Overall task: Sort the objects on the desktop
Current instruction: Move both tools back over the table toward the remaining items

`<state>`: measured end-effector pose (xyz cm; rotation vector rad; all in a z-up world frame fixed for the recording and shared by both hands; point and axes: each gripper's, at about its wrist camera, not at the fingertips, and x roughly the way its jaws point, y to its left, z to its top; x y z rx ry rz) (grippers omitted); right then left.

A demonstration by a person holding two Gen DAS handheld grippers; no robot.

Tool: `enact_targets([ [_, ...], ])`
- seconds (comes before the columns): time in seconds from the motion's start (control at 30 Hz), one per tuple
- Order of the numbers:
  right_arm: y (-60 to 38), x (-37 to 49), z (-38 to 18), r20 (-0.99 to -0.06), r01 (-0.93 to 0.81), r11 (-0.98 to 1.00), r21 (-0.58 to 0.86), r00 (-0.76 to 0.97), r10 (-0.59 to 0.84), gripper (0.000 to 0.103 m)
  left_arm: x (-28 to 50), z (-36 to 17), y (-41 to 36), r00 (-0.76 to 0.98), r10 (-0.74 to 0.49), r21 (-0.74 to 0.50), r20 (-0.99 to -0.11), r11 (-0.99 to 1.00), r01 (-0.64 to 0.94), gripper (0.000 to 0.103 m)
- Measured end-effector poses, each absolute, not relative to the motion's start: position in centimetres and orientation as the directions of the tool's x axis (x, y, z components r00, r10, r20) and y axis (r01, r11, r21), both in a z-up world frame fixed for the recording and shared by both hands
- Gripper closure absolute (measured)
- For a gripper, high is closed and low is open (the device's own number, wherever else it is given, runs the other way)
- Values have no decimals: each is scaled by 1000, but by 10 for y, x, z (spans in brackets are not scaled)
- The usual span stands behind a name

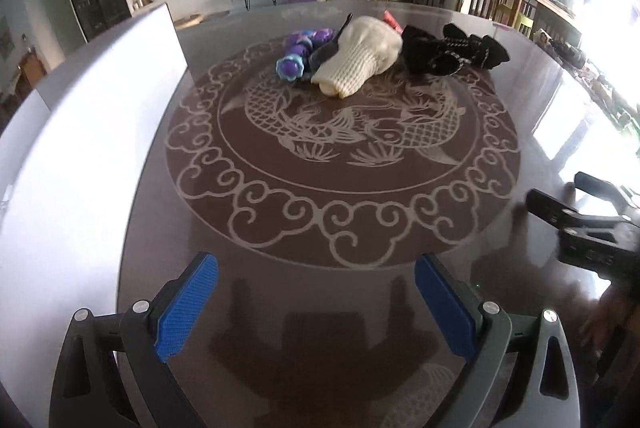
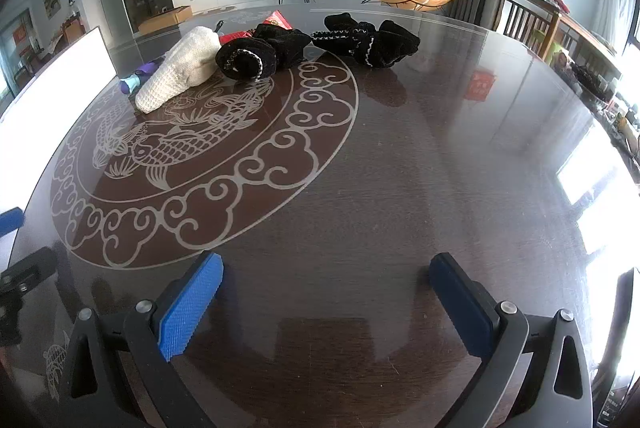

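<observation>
A pile lies at the far side of the dark glass table (image 1: 360, 220): a cream knit piece (image 1: 360, 56) (image 2: 180, 66), a purple and blue toy (image 1: 302, 54) (image 2: 138, 76), two black knit pieces with white trim (image 1: 452, 52) (image 2: 256, 54) (image 2: 366, 40), and a red item (image 1: 392, 20) (image 2: 278, 19) behind them. My left gripper (image 1: 316, 300) is open and empty above the near table. My right gripper (image 2: 326, 302) is open and empty, also well short of the pile; it also shows at the right of the left wrist view (image 1: 560, 216).
A large white panel (image 1: 80, 132) (image 2: 52, 96) stands along the table's left side. The table carries a round fish and cloud pattern (image 1: 340, 148). A wooden chair (image 2: 528, 24) and a cluttered side table stand at the right.
</observation>
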<state>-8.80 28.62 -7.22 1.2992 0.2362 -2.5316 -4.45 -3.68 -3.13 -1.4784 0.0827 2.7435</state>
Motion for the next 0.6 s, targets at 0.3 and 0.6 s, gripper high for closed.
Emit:
enact_targets([
  [0.3,286,-88,-72,-814,324,-946,-15,-554,-177,0,-91,-35,-42,-558,92,-82,-825,-996,-42,2],
  [0.6,286,-88,-72,-814,324,-946,-14,-553,-177,0,-185,-7,-16,-645,261,-190,-718,-965,-179,6],
])
